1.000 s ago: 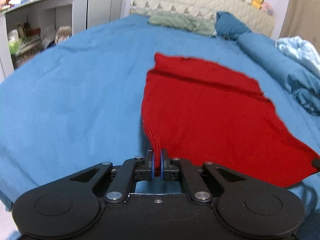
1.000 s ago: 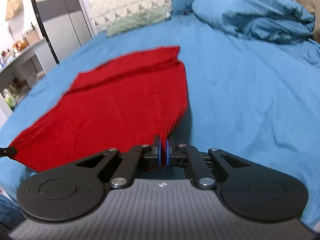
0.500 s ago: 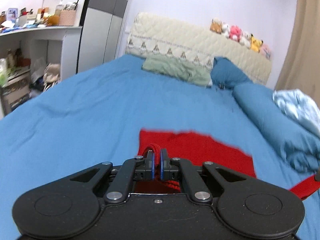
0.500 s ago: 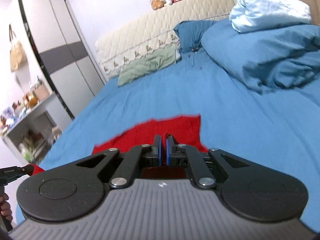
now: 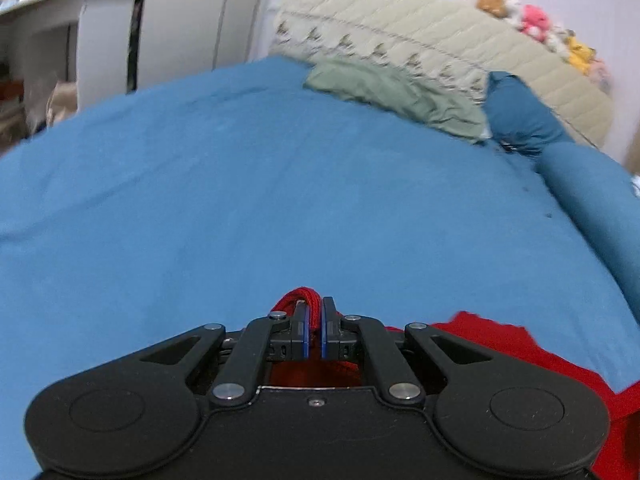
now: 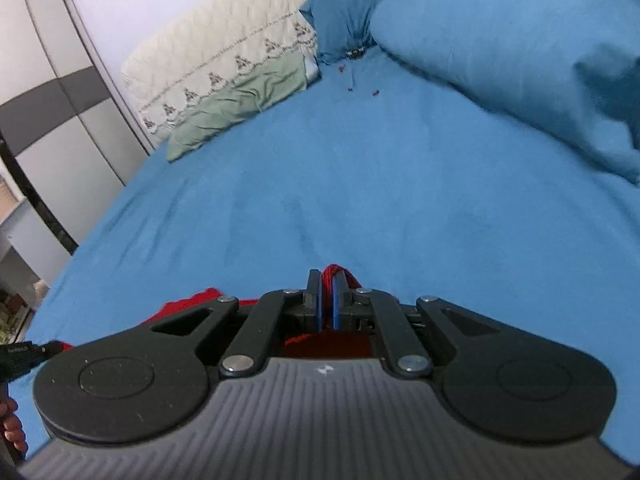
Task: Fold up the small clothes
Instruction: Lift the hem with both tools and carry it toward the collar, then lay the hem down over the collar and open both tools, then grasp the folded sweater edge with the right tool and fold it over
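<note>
My left tongs (image 5: 315, 330) and right tongs (image 6: 327, 307) each clench an edge of the red knit garment (image 5: 496, 340), low over the blue bed (image 5: 280, 200). The fold appears under way; laying flat and later folds remain.

The room was evenly and softly lit, with no harsh glare. Both views bulged strongly, curving the wardrobe (image 6: 52, 120) and the bed's blue sheet (image 5: 280, 200) toward dark rounded corners. Motion blur smeared the headboard (image 5: 420, 48), the green pillow (image 6: 236, 108) and the stuffed toys (image 5: 536, 24). Shadows were faint.
</note>
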Motion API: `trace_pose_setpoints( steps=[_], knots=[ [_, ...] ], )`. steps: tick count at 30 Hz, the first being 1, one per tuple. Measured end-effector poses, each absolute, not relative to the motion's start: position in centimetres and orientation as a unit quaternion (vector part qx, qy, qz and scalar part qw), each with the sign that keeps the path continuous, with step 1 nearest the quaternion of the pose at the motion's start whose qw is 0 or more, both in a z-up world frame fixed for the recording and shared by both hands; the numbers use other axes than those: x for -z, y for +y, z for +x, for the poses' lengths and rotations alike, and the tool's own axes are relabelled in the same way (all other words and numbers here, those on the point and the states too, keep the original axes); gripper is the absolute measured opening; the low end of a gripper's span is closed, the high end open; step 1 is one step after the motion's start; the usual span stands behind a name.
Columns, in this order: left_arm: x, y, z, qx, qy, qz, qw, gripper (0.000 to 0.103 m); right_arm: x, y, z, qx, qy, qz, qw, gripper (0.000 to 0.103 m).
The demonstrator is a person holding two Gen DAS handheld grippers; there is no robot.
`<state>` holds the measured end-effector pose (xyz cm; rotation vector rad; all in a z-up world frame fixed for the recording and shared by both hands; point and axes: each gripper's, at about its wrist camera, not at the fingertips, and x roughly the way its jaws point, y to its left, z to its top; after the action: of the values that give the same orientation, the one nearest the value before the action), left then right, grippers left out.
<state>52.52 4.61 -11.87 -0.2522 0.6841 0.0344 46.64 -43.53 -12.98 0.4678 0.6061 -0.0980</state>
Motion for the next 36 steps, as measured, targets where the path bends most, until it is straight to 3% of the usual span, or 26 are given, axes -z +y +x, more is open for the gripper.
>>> trace_pose_setpoints(
  steps=[6,8,9,10,11,12,14,19,25,30,36],
  knots=[
    [12.0,4.3,54.9,-0.026,0.353,-0.101,0.93,0.006,14.3,-44.1,50.3,0.052,0.329,0.23,0.914,0.021],
    [12.2,4.6,55.3,-0.032,0.364,-0.105,0.925,0.016,14.8,-43.9,51.0,0.061,0.346,0.227,0.908,0.029],
    [12.1,4.9,55.0,-0.034,0.368,-0.115,0.922,0.023,14.9,-43.9,50.8,0.064,0.348,0.231,0.906,0.052],
    [11.5,5.2,54.2,-0.033,0.363,-0.125,0.923,0.042,14.8,-43.8,50.3,0.068,0.347,0.232,0.906,0.067],
    [10.7,5.3,53.0,-0.028,0.35,-0.127,0.928,0.052,14.3,-43.5,49.3,0.072,0.337,0.23,0.91,0.089],
    [10.0,5.0,52.3,-0.025,0.339,-0.119,0.933,0.066,13.7,-43.0,48.0,0.07,0.319,0.222,0.919,0.094],
    [8.8,4.5,49.0,-0.018,0.324,-0.094,0.941,0.072,12.6,-41.8,45.4,0.05,0.308,0.2,0.929,0.094],
    [11.7,2.7,43.9,0.021,0.377,-0.056,0.924,0.072,13.9,-38.1,41.1,-0.006,0.36,0.167,0.918,0.094],
    [16.1,2.9,40.9,0.025,0.401,-0.025,0.916,0.072,17.5,-39.3,39.3,0.043,0.393,0.179,0.901,0.094],
    [15.2,2.6,41.1,0.033,0.406,0.002,0.913,0.072,17.5,-39.8,38.5,0.044,0.393,0.192,0.898,0.093],
    [9.7,1.0,39.2,0.05,0.385,0.01,0.921,0.073,10.9,-40.2,35.1,0.046,0.348,0.179,0.919,0.094]
  ],
)
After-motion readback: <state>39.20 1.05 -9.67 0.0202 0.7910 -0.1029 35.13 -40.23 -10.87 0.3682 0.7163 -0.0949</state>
